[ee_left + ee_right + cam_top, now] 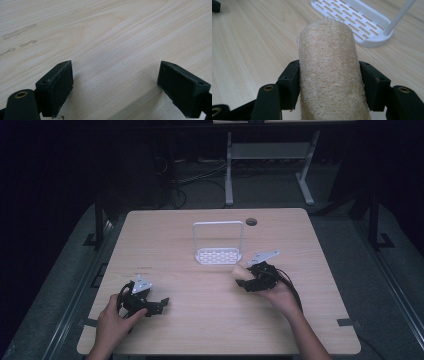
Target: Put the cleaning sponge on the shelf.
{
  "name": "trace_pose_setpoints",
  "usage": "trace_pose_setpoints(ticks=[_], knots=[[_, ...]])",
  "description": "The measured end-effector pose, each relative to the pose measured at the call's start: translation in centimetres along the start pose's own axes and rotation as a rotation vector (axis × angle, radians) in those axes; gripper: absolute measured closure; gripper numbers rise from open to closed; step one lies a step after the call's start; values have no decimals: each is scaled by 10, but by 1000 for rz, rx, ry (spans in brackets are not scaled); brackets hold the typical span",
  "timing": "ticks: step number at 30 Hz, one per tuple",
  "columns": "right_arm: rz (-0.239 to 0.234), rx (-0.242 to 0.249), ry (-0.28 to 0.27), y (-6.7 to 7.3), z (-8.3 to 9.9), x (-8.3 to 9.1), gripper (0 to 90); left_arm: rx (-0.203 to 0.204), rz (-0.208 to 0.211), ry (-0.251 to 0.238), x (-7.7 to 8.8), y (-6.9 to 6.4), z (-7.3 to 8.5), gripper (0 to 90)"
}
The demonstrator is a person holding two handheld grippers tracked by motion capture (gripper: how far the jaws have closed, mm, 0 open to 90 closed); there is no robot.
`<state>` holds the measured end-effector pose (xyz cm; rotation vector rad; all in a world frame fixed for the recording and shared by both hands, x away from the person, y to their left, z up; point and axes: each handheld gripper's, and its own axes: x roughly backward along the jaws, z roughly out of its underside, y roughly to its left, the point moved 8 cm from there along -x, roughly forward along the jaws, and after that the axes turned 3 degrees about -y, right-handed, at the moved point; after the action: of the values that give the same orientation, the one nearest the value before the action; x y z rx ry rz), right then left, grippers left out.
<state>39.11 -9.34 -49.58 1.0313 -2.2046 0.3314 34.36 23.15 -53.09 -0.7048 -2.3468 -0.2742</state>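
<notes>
While the left gripper point(156, 306) sits low over the near-left part of the wooden table point(200, 330), its jaws stand wide apart with bare wood between them, nothing held; the left gripper view shows both black pads point(55, 87) spread over the tabletop, a few faint scuff marks point(19, 31) farther off on the wood. The person's left hand point(112, 322) wraps the gripper body from the near edge, grey plate on top.

Right gripper point(246, 279) is farther in, right of centre, held by the right hand point(282, 297). Its jaws are partly closed and clamped on a loofah sponge point(332, 72), a pale fibrous cylinder; the pads press both its sides, and it sticks out forward beyond the jaws. In the high view the loofah point(242, 271) shows as a light stub at the gripper tip, just above the table, pointing left toward the middle.

Just beyond it stands a white rack point(218, 255) with a slotted base and a tall wire loop handle, upright, near the loofah tip but apart. Behind it, a round cable hole point(251, 221) near the table's far edge.
</notes>
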Motion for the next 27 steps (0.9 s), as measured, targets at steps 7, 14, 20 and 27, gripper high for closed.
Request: trace_pose_setpoints(ticks=[7,14,20,27], knots=[[7,2,-7,-2,-6,-2,388,-1,0,0,0,0,0,126],[17,2,-16,-3,-12,-6,393,-2,0,1,0,0,0,126],[19,4,-14,-4,-17,-10,393,-1,0,0,0,0,0,126],[19,6,-12,-6,-24,-15,393,-1,0,1,0,0,0,126]])
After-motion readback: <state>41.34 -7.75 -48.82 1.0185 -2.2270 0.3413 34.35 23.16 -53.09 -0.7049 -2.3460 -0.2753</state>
